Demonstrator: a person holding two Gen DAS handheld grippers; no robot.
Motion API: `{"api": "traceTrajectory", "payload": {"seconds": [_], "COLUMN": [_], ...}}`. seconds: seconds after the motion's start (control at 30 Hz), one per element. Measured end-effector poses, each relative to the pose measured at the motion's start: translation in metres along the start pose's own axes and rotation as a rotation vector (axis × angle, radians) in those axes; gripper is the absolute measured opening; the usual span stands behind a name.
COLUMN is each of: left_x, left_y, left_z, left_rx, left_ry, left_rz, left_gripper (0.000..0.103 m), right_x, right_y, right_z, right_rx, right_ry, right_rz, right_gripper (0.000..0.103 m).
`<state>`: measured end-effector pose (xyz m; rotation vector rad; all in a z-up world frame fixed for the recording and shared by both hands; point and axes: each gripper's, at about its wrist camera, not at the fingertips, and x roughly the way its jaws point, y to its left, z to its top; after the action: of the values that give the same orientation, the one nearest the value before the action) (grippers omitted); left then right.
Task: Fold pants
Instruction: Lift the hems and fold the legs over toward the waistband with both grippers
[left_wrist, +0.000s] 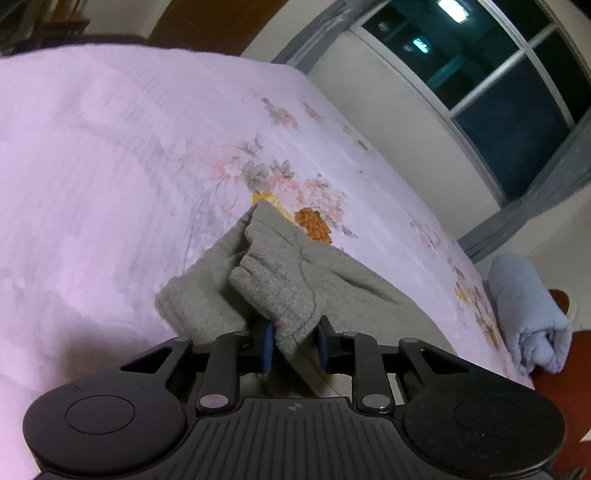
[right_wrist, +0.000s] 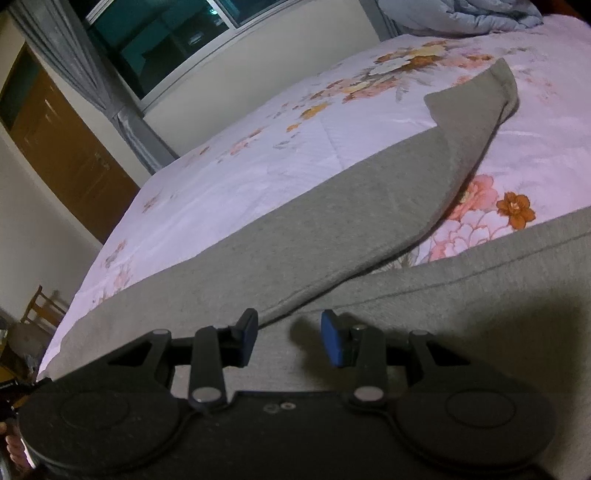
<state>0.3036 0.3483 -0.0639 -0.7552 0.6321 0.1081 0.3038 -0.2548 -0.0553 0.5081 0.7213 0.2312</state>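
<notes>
Gripping bunched grey pants (left_wrist: 280, 295) hem, left tool (left_wrist: 294, 345) pinches cloth; right tool (right_wrist: 290, 341) spread, empty, over fabric. Next: right pinches fabric below.

Dim bedroom. Bed (left_wrist: 92, 147) under floral pink cover, dark window (left_wrist: 498, 92) with grey curtain (right_wrist: 74, 66), cream walls, brown door (right_wrist: 66, 147), wooden chair (right_wrist: 40, 306), rolled blue blanket (left_wrist: 528, 314).
</notes>
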Motion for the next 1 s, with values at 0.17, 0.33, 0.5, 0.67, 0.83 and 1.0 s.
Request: {"api": "traceTrajectory", "payload": {"seconds": [0.17, 0.33, 0.5, 0.67, 0.83, 1.0], "left_x": [-0.005, -0.008, -0.009, -0.002, -0.028, -0.02], "left_y": [0.002, 0.007, 0.009, 0.003, -0.044, 0.009], "left_z": [0.003, 0.001, 0.007, 0.026, 0.086, 0.06], "left_rx": [-0.001, -0.01, -0.016, -0.032, 0.016, 0.044], "left_ry": [-0.019, -0.02, -0.018, 0.022, -0.141, -0.003], "left_rz": [-0.012, -0.028, -0.049, -0.087, -0.301, -0.268], "left_gripper": [0.021, 0.021, 0.021, 0.021, 0.021, 0.021], "right_x": [0.009, 0.024, 0.049, 0.059, 0.009, -0.06], "right_y": [0.0, -0.004, -0.023, -0.027, 0.032, 0.05], "right_z": [0.0, -0.002, -0.002, 0.012, 0.07, 0.018], "right_rx": [0.055, 0.174, 0.462, 0.531, 0.287, 0.035], "right_ry": [0.01, 0.016, 0.036, 0.052, -0.106, -0.115], "right_rz": [0.022, 0.067, 0.146, 0.188, 0.26, 0.245], "right_gripper": [0.031, 0.031, 0.03, 0.0, 0.0, 0.0]}}
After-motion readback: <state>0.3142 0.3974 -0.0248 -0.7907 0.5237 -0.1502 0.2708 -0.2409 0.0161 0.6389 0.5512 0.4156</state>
